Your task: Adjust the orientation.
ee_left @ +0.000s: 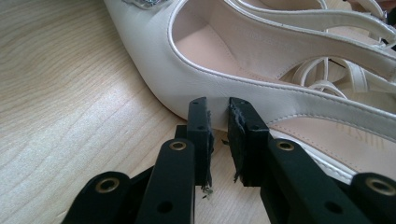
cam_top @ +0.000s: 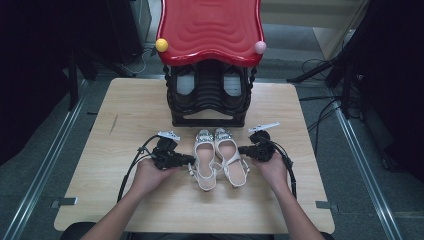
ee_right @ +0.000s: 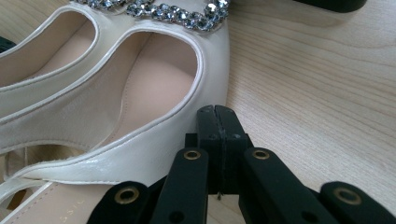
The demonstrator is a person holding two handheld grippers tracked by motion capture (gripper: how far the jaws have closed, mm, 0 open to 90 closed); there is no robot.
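While my left gripper (ee_left: 218, 108) stands slightly parted beside the left cream leather sandal (cam_top: 204, 159) mid-table, my right gripper (ee_right: 217, 112) is pressed together against the right sandal (cam_top: 230, 156).

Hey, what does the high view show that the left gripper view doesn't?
High view: the red and black shoe rack at the table's far edge, both hands, the right gripper, and both white shoes side by side, the right shoe included.
Left gripper view: the left gripper up close, its jaws a narrow gap apart with nothing between them, tips at the left shoe's side wall.
Both: the left shoe, the left gripper, and the wooden table.
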